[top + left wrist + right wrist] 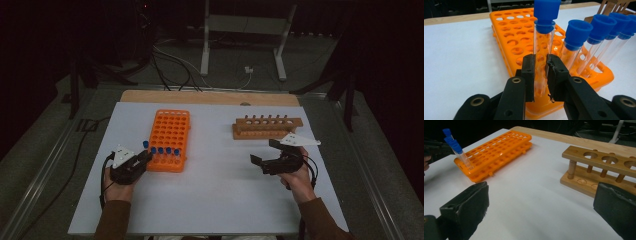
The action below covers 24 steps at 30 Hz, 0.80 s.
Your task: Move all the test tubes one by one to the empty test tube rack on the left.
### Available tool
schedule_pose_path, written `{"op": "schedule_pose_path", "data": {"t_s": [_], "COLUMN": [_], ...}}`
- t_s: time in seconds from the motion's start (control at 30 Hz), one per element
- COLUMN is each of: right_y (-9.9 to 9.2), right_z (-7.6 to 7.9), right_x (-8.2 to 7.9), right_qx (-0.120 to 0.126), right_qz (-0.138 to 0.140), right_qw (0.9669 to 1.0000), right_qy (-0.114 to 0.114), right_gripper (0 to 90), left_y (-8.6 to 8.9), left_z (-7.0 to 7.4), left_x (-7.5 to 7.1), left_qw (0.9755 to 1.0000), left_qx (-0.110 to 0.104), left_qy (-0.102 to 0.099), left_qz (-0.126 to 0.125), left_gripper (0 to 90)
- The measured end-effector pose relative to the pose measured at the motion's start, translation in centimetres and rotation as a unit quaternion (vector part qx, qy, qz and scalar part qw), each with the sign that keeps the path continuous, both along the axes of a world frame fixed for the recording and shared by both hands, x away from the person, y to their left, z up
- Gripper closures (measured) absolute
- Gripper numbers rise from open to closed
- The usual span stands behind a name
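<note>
Clearly, the left gripper [540, 75] has its black jaws clamped on a clear plastic test tube with a blue screw cap [544, 45], gripping the glassy barrel partway down. That tube stands upright at the near left corner of the orange plastic tube rack [171, 135], its cap riding higher than the others; whether its foot already sits in a hole is hidden behind the jaws. Along the rack's nearest row stand four more clear tubes with blue caps [165, 150], side by side to the right of the held one, each seated in its own hole and looking empty. All other holes of the orange rack are vacant. Across the white tabletop [215, 190], well apart to the right, sits a wooden test tube rack [267, 127] with a single row of round holes, none holding a tube. The right gripper [266, 156] hovers just in front of that wooden rack, its jaws spread wide with nothing between them.
</note>
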State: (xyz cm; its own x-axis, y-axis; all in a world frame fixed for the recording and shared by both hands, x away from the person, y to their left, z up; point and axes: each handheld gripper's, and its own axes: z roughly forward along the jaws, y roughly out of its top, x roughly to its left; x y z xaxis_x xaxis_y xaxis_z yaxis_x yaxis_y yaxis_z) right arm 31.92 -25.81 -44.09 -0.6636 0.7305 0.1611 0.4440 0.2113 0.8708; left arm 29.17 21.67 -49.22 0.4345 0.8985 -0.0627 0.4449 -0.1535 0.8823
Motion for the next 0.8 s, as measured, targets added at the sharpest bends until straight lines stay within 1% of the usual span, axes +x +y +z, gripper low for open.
{"op": "schedule_pose_path", "data": {"t_s": [0.07,0.13,0.4,0.47,0.5,0.53,0.8], "right_y": [-0.06,-0.08,-0.14,-0.18,-0.2,-0.23,-0.51], "right_z": [-0.13,-0.26,-0.39,-0.42,-0.44,-0.46,-0.46], "right_x": [-0.02,-0.02,-0.05,-0.07,-0.08,-0.1,-0.22], "right_qx": [-0.001,-0.002,-0.002,-0.001,-0.001,-0.001,0.001], "right_qz": [0.0,0.0,0.0,-0.001,-0.001,-0.001,-0.003], "right_qw": [1.0,1.0,1.0,1.0,1.0,1.0,1.0], "right_qy": [0.003,0.004,0.007,0.006,0.006,0.006,0.007], "right_gripper": [0.1,0.1,0.1,0.1,0.1,0.1,0.1], "left_y": [0.03,0.0,0.01,-0.11,-0.25,-0.32,-0.25], "left_z": [-0.02,-0.19,-0.41,-0.52,-0.68,-0.85,-0.86], "left_x": [-0.07,-0.02,-0.17,-0.22,-0.22,-0.31,-0.33], "left_qw": [1.0,0.9999,0.9999,0.9997,0.9994,0.9994,0.9995], "left_qx": [0.004,0.01,0.012,0.022,0.03,0.033,0.027], "left_qy": [0.0,0.007,0.008,0.011,0.017,0.014,0.018], "left_qz": [-0.001,0.0,0.0,-0.002,-0.003,-0.002,0.0], "left_gripper": [78.3,78.3,78.4,78.3,78.4,78.3,78.3]}}
